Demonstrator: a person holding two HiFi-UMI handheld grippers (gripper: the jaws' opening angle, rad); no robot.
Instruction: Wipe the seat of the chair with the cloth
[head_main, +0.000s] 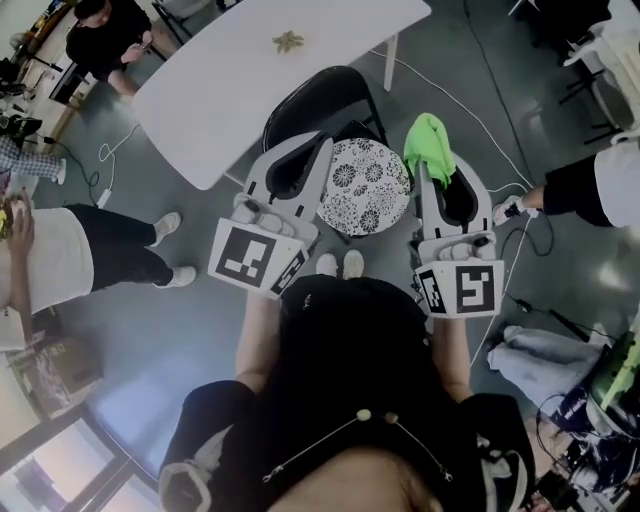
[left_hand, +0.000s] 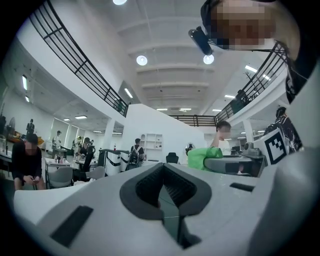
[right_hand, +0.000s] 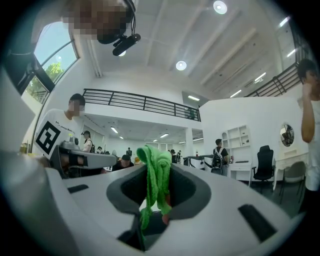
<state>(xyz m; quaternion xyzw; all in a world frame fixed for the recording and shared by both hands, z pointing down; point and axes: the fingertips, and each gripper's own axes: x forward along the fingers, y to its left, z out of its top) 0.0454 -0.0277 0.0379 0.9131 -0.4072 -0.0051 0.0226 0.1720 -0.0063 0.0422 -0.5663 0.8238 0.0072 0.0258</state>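
Torso (head_main: 350, 400): dark-clad, filling 6 o'clock of the head view; a pair of light shoes (head_main: 340, 265) is seen just beyond it.
Left gripper (head_main: 320, 145): held at 10 o'clock of the seat, tips directed toward 12 o'clock. Its jaws are pressed together in the left gripper view, with nothing seen between them.
Right gripper (head_main: 437, 172): held at 3 o'clock of the seat. Its jaws are clamped on the cloth.
Cloth (right_hand: 155, 172): bright green, bunched; pinched at the jaw tips with a tail hanging down inside the jaw opening. In the head view it is seen at 1 o'clock of the seat, just beside the rim; contact with the seat cannot be judged.
Seat (head_main: 365, 185): round, black-and-white floral pattern, lying between the two grippers.
Chair (head_main: 325, 95): black backrest at 12 o'clock of the seat, tucked against the table.
Table (head_main: 230, 90): white, at 12 o'clock.
Bystanders: one seated (head_main: 105, 40) at 10 o'clock; one in a white top (head_main: 60, 255) at 9 o'clock.
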